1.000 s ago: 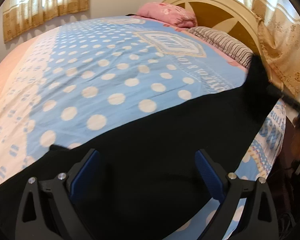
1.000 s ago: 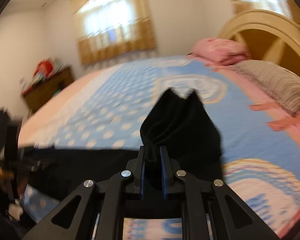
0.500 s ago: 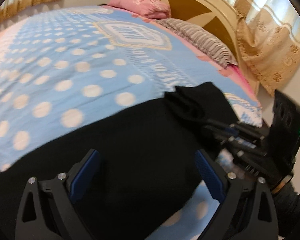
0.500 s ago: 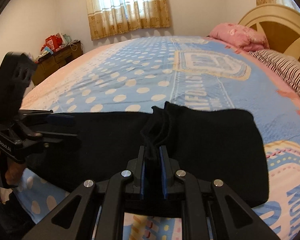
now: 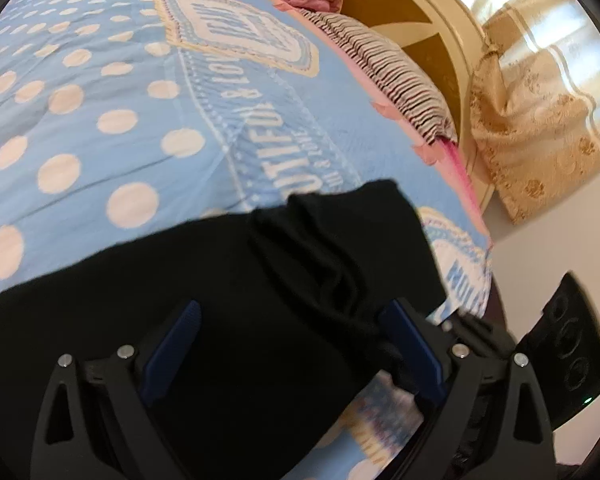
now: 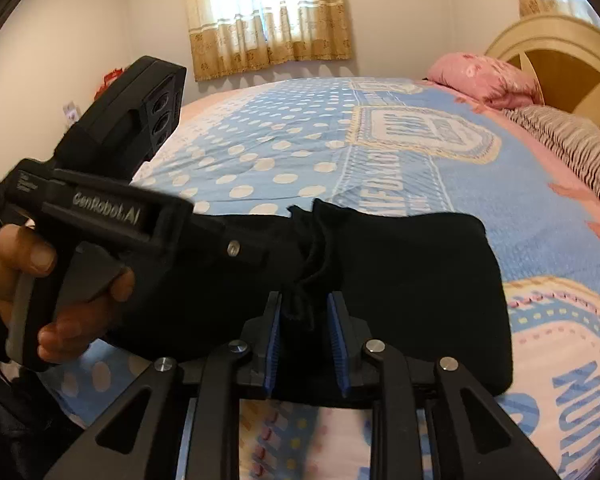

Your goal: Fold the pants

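Observation:
Black pants [image 5: 236,280] lie across the near edge of the blue polka-dot bedspread [image 5: 100,92], with one end folded over into a doubled part [image 6: 412,280]. My left gripper [image 5: 296,332] is open, its blue pads [image 5: 178,330] spread just above the cloth, empty. My right gripper [image 6: 305,320] has its jaws partly apart around a bunched ridge of the pants near the fold; whether they still pinch it is unclear. The left gripper's body also shows in the right wrist view [image 6: 132,216], close to the left of the fold.
A pink pillow [image 6: 488,78] and a striped pillow [image 6: 580,148] lie at the wooden headboard [image 5: 416,20]. Curtains [image 6: 268,12] hang at the far window. The bed edge and bare floor [image 5: 540,248] lie to the right.
The right gripper's jaws have come apart from a tight pinch on the pants. The left gripper has swung right, close beside the right gripper at the fold.

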Demonstrator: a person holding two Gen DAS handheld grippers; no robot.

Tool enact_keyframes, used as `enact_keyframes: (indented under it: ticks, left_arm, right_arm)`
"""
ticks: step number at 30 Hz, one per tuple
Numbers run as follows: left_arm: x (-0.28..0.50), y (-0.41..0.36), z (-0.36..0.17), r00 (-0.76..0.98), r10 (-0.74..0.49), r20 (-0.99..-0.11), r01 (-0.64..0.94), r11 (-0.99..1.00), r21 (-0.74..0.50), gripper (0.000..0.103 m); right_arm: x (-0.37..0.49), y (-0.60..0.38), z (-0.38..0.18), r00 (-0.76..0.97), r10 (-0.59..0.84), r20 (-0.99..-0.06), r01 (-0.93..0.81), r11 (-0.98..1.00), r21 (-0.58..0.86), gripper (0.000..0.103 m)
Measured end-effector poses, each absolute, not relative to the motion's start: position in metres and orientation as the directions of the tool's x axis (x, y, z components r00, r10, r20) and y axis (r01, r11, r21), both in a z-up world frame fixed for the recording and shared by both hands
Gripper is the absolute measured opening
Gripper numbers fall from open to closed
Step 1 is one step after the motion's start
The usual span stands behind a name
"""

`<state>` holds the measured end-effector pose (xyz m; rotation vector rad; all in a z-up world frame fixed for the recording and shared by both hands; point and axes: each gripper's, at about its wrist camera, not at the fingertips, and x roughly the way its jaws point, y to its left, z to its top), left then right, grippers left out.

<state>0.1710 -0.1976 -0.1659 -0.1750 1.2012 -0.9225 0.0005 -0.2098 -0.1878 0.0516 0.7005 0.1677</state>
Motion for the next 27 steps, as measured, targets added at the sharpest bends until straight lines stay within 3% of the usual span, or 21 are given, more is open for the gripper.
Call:
enact_keyframes:
  ticks: [3,8,12,14,17,18,19,22,27]
  left_arm:
    - [0.173,-0.205,-0.164,0.039,-0.702,-0.711,0.499,0.630,-0.595,0.096]
    - [0.174,-0.216,-0.162,0.040,-0.690,-0.722,0.503,0.639,-0.582,0.096]
    - [0.174,-0.223,-0.162,0.044,-0.674,-0.737,0.507,0.651,-0.565,0.086]
    - [0.174,-0.224,-0.162,0.047,-0.668,-0.743,0.509,0.656,-0.557,0.080]
    - [0.176,-0.223,-0.165,0.053,-0.651,-0.757,0.509,0.670,-0.541,0.057]
    - [0.177,-0.223,-0.167,0.057,-0.642,-0.765,0.507,0.678,-0.532,0.042]
    - [0.178,-0.223,-0.168,0.053,-0.640,-0.767,0.508,0.679,-0.531,0.017]
    - [0.181,-0.218,-0.171,0.029,-0.649,-0.760,0.483,0.675,-0.558,0.011]
    - [0.180,-0.200,-0.151,0.040,-0.679,-0.733,0.488,0.654,-0.579,0.011]
  right_arm:
    - [-0.006,-0.211,-0.185,0.758,0.205,-0.620,-0.178,0.978,0.106,0.033]
    - [-0.016,-0.218,-0.184,0.770,0.258,-0.584,-0.219,0.966,0.139,0.034]
    - [-0.016,-0.225,-0.186,0.777,0.271,-0.568,-0.216,0.962,0.165,0.035]
    - [-0.016,-0.226,-0.187,0.781,0.270,-0.563,-0.211,0.963,0.168,0.035]
    - [-0.016,-0.227,-0.189,0.785,0.277,-0.554,-0.212,0.961,0.180,0.035]
    - [-0.018,-0.228,-0.189,0.785,0.280,-0.553,-0.213,0.960,0.183,0.035]
    - [-0.018,-0.228,-0.190,0.786,0.283,-0.550,-0.216,0.959,0.186,0.035]
    - [-0.022,-0.228,-0.188,0.802,0.281,-0.526,-0.218,0.959,0.180,0.035]
    - [-0.033,-0.238,-0.178,0.849,0.287,-0.443,-0.215,0.954,0.207,0.036]
